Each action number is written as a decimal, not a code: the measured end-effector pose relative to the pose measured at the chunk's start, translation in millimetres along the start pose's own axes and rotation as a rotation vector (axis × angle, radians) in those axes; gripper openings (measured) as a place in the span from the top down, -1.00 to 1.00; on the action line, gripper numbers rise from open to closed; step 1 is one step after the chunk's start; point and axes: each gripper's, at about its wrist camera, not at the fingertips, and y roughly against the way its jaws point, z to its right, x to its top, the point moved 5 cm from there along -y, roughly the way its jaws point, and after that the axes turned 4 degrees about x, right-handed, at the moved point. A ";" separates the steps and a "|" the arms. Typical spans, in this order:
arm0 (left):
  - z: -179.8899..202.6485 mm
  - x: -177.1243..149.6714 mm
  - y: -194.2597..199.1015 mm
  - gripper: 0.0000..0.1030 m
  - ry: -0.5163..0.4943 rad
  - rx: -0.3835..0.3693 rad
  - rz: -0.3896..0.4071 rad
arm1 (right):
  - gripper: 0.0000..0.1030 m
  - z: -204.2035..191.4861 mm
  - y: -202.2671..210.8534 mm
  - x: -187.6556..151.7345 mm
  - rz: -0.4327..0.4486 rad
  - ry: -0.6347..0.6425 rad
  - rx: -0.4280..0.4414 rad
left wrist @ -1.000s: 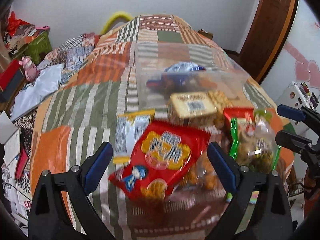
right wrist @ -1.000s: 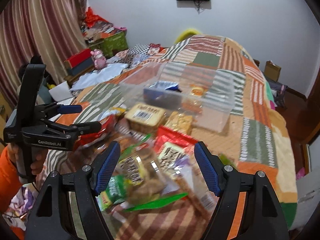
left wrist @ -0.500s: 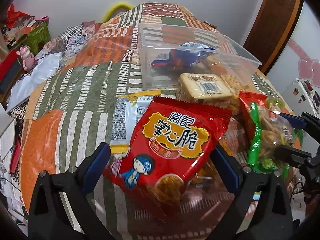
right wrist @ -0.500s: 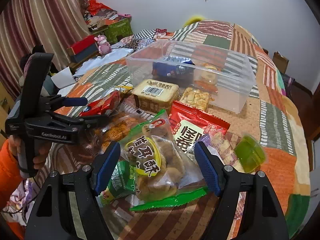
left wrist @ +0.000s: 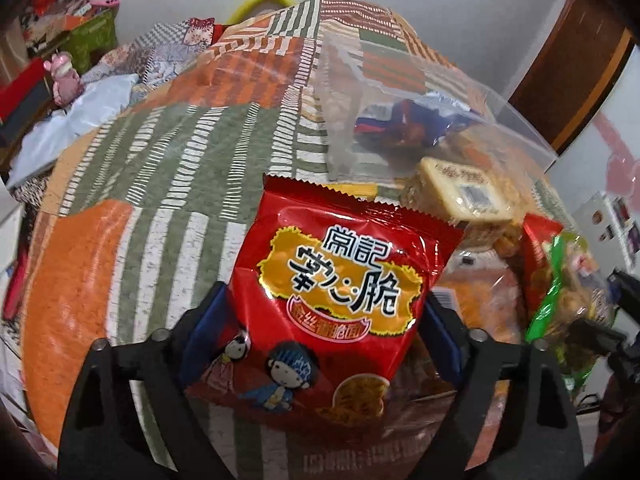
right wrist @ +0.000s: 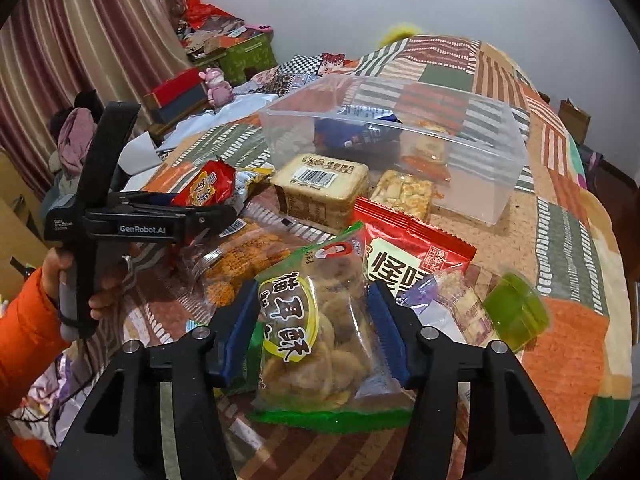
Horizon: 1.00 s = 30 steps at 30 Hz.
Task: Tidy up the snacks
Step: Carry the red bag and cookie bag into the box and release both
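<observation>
My left gripper (left wrist: pixel 320 332) is shut on a red snack bag (left wrist: pixel 340 280) with yellow and black lettering, lifted off the patchwork cloth; it also shows in the right wrist view (right wrist: pixel 206 188). My right gripper (right wrist: pixel 314 328) is shut on a clear bag of brown biscuits with green edges (right wrist: pixel 320 332). A clear plastic bin (right wrist: pixel 472 148) stands beyond, with a blue packet (right wrist: pixel 352 132) and an orange packet (right wrist: pixel 428 152) inside. Before the bin lie a beige boxed snack (right wrist: pixel 320 188) and a rice-cracker pack (right wrist: pixel 404 196).
A second red bag (right wrist: pixel 408 256), a green jelly cup (right wrist: pixel 516 312), an orange cracker pack (right wrist: pixel 244 256) and other packets lie around my right gripper. The cloth-covered surface (right wrist: pixel 560 240) drops off at the right. Boxes and a pink toy (right wrist: pixel 218 84) sit at the far left.
Both grippers closed on their bags: the left took the red bag and raised it, the right closed on the biscuit bag. Both cameras moved in closer to the pile.
</observation>
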 end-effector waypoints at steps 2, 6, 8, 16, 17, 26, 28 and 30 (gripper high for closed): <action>2.1 -1.3 1.4 -0.61 -0.022 0.024 0.011 | 0.05 0.0 0.9 0.7 0.003 -0.002 0.001; 6.5 -2.7 10.9 -0.58 -0.052 0.050 0.040 | 0.11 1.7 4.3 3.7 0.015 -0.011 -0.001; 8.8 -1.0 19.4 -0.57 -0.061 0.052 0.063 | 0.12 2.9 7.3 6.2 0.025 -0.014 -0.004; 22.4 20.8 59.6 -0.57 -0.078 0.033 0.168 | 0.12 9.4 24.1 22.8 0.083 -0.022 -0.022; 23.9 23.9 63.3 -0.57 -0.077 0.026 0.177 | 0.12 10.7 26.0 25.6 0.090 -0.023 -0.026; 44.6 55.9 85.8 -0.57 -0.086 -0.026 0.244 | 0.12 22.2 38.7 55.6 0.161 -0.018 -0.065; 49.0 64.3 87.6 -0.57 -0.085 -0.038 0.253 | 0.12 24.9 40.4 61.7 0.173 -0.019 -0.070; 53.6 72.2 87.7 -0.57 -0.091 -0.041 0.263 | 0.12 29.6 41.3 69.7 0.188 -0.020 -0.078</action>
